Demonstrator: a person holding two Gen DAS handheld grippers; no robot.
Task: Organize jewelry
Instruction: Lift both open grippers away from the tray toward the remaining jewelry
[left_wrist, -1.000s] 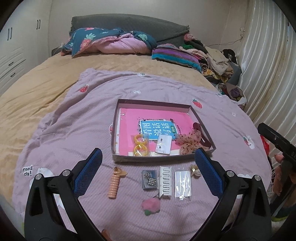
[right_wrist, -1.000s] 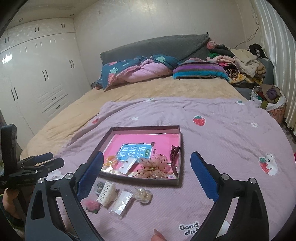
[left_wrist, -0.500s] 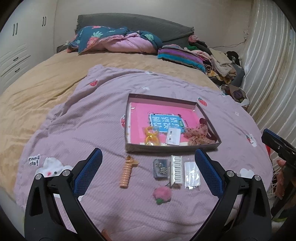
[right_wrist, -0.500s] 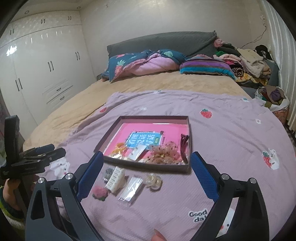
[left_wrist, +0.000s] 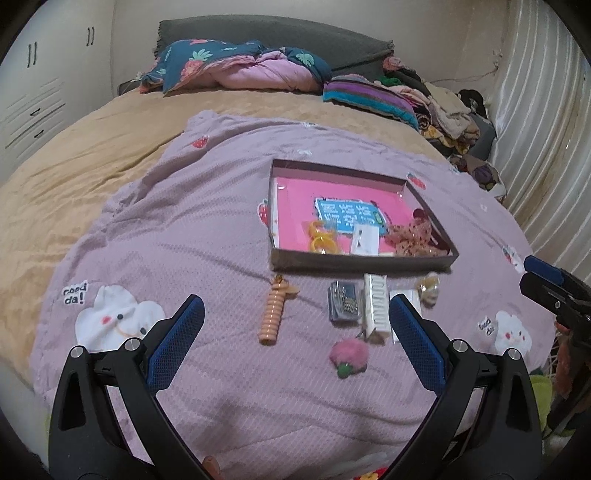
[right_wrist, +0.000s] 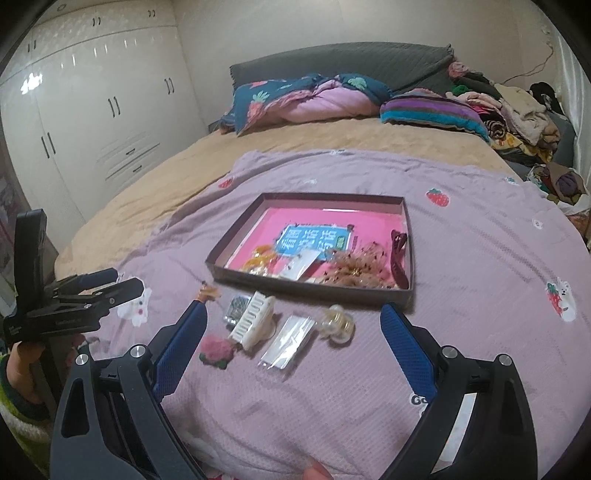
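Left gripper (left_wrist: 295, 325): fingers spread wide, nothing between them, held above the blanket's (left_wrist: 177, 229) near edge. Right gripper (right_wrist: 293, 332): fingers likewise spread, nothing held.

Tray (left_wrist: 360, 260) sits mid-blanket, well beyond both grippers. Inside, along its near wall: yellow rings (left_wrist: 321, 238), a small card (left_wrist: 365, 240), a dotted bow (left_wrist: 412, 236); a dark clip (right_wrist: 399, 254) lies by the right wall.

Loose row on the blanket just before the tray's near wall: coil tie (left_wrist: 274, 314), bead packet (left_wrist: 344, 306), white comb clip (left_wrist: 376, 308), clear sachet (right_wrist: 288, 341), pale gold piece (right_wrist: 337, 324). Pink pompom (left_wrist: 349, 356) lies nearest the fingers.

In the left view the right finger covers most of the sachet. The gold piece is blurred; type unclear.
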